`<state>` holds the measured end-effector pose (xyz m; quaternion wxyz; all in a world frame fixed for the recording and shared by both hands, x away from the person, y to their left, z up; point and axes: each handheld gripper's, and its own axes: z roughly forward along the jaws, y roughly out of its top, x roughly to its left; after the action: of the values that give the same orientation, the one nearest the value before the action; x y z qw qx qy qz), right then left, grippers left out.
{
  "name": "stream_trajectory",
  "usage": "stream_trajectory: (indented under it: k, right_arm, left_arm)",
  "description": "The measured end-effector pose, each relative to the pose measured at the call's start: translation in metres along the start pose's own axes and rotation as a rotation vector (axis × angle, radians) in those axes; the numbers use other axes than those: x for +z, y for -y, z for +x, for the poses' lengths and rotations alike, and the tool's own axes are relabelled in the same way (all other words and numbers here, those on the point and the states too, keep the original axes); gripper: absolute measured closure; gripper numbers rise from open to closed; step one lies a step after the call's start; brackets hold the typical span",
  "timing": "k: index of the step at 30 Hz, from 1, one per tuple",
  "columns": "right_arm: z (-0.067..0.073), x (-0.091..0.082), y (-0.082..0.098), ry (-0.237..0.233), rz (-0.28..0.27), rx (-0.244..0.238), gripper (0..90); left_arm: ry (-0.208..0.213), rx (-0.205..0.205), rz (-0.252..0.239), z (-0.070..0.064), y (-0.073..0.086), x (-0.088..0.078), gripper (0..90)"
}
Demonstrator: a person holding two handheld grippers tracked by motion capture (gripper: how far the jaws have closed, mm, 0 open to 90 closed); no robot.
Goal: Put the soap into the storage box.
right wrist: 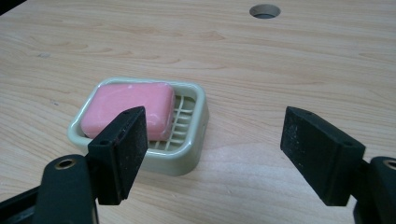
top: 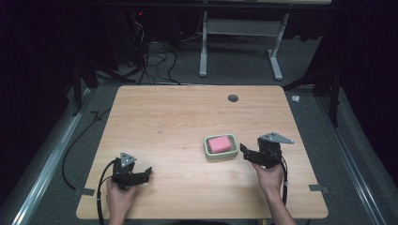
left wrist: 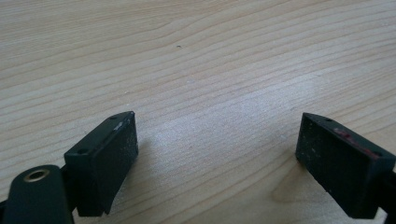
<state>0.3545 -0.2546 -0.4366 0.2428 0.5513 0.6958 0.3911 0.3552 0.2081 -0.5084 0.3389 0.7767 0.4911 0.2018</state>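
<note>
Hovering right of centre, the right gripper (top: 245, 153) gapes empty beside pink soap (top: 219, 144) in its dish (top: 207, 152); next likely grasping. The left gripper (top: 146, 173) idles, spread.

Lab/test room: dark curtains, floor cables (top: 155, 56), bare wood table (top: 164, 122).

A pink soap bar (right wrist: 127, 109) lay in a pale green, ribbed soap dish (right wrist: 187, 158) beside the black fingers (right wrist: 122, 149) of the right gripper (right wrist: 224, 154). The table (top: 173, 117) was light wood with wavy grain; the left gripper (left wrist: 217, 163) was black too.
</note>
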Motion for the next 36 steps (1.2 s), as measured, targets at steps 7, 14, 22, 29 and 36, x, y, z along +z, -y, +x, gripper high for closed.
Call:
stream_trajectory:
  k: [7,14,22,29,36]
  right_arm:
    - [-0.008,-0.008,0.003,0.013,-0.013,0.015,24.1]
    - [-0.016,-0.014,0.008,0.026,-0.021,0.027,24.6]
    - [-0.023,-0.019,0.014,0.037,-0.022,0.043,25.2]
    - [-0.031,-0.026,0.020,0.045,-0.026,0.057,25.7]
    - [-0.034,-0.030,0.024,0.052,-0.028,0.058,26.2]
  left_arm:
    - [0.000,0.000,0.000,0.000,0.000,0.000,13.2]
    - [0.000,0.000,0.000,0.000,0.000,0.000,13.2]
    - [0.000,-0.001,-0.001,0.000,0.000,0.000,13.2]
    - [0.000,0.000,0.000,0.000,0.000,0.000,13.2]
    - [-0.001,0.000,0.000,0.000,0.000,0.000,13.2]
